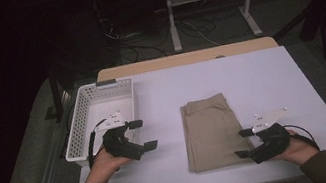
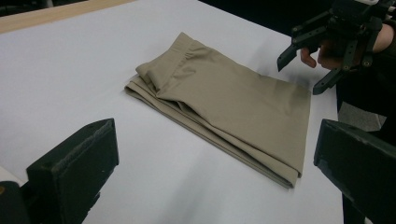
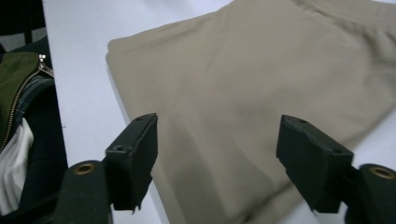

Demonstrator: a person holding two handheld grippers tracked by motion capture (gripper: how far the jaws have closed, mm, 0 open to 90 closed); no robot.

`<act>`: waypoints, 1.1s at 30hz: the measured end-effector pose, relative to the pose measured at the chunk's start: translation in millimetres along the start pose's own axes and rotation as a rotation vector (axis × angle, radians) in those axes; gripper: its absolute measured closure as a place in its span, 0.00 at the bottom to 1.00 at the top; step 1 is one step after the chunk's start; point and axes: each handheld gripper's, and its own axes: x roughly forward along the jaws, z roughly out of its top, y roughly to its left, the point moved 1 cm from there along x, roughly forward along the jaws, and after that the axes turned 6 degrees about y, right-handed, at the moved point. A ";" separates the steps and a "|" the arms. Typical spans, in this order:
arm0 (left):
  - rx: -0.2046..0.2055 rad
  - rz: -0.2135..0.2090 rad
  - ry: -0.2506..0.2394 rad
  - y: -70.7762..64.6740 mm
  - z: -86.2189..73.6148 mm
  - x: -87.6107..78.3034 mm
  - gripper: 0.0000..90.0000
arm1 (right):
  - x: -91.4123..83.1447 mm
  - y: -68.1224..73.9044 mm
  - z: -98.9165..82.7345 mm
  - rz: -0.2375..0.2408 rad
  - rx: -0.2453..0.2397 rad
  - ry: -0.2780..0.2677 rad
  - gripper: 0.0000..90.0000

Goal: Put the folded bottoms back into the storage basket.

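A folded khaki garment (image 1: pixel 211 131) (image 2: pixel 224 107) (image 3: pixel 261 70) lies flat in the near middle of the white table (image 1: pixel 250 81). My right gripper (image 1: pixel 242 143) (image 2: pixel 299 70) (image 3: pixel 217 154) stands open at the garment's near right edge, its jaws apart above the cloth and not pinching it. My left gripper (image 1: pixel 143 135) (image 2: pixel 215 168) is open too, with nothing between its jaws. It sits to the left of the garment, a short gap of bare table away, and points toward it.
A white perforated basket (image 1: pixel 84 110) stands at the table's left edge, just behind my left hand. A wooden table edge (image 1: pixel 185 58) runs along the far side. Beyond it are a metal frame's legs (image 1: pixel 249 15) and cables on the dark floor.
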 end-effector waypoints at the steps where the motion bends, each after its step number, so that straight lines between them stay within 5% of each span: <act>1: 0.000 0.000 0.000 0.0 0.0 0.0 0.00 | -1.5 -0.8 -2.3 -0.006 0.012 -0.002 0.29; 20: -0.011 0.004 -0.004 0.4 1.1 0.0 0.00 | -18.3 -13.5 -37.8 -0.126 0.178 -0.062 0.00; 33: -0.003 0.009 -0.010 -2.0 4.3 0.1 0.00 | -16.1 -14.0 -36.5 -0.119 0.166 -0.068 0.00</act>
